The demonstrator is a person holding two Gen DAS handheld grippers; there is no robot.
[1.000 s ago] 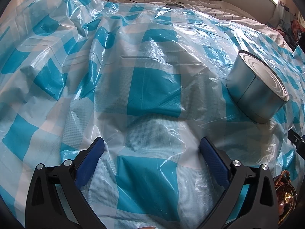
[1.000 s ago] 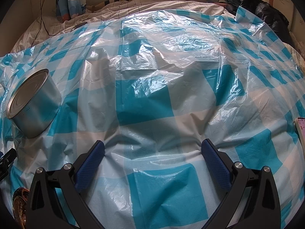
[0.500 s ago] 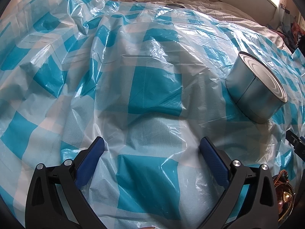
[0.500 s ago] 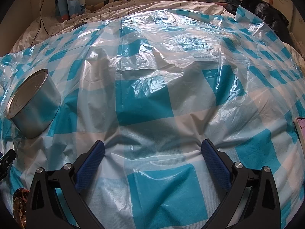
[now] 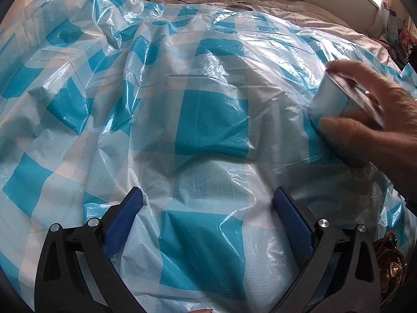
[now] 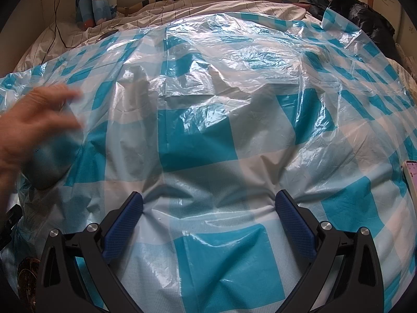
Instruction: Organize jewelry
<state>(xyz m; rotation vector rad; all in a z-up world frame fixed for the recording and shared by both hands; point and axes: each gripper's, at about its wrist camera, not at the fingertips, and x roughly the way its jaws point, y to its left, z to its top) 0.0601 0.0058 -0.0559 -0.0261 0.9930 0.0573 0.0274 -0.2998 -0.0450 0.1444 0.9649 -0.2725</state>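
A round silver tin (image 5: pixel 332 100) sits on the blue-and-white checked plastic sheet (image 5: pixel 208 120), far right in the left wrist view. A bare hand (image 5: pixel 375 114) is wrapped over its top and side. The right wrist view has the same tin (image 6: pixel 52 156) at far left, blurred, under that hand (image 6: pixel 28 120). A heap of gold-coloured jewelry (image 5: pixel 391 260) lies at the lower right edge, and shows again as jewelry (image 6: pixel 26 274) at lower left. My left gripper (image 5: pixel 208 208) is open over the sheet, holding nothing. My right gripper (image 6: pixel 208 208) is open and empty too.
The sheet covers a bed with striped bedding (image 6: pixel 208 5) behind it. A phone (image 6: pixel 410 174) lies at the right edge. A dark bundle (image 6: pixel 365 18) sits at the back right, a cable (image 6: pixel 58 26) at the back left.
A bare hand has come in and closed over the silver tin, which stood alone before. Both grippers have stayed open in much the same place.
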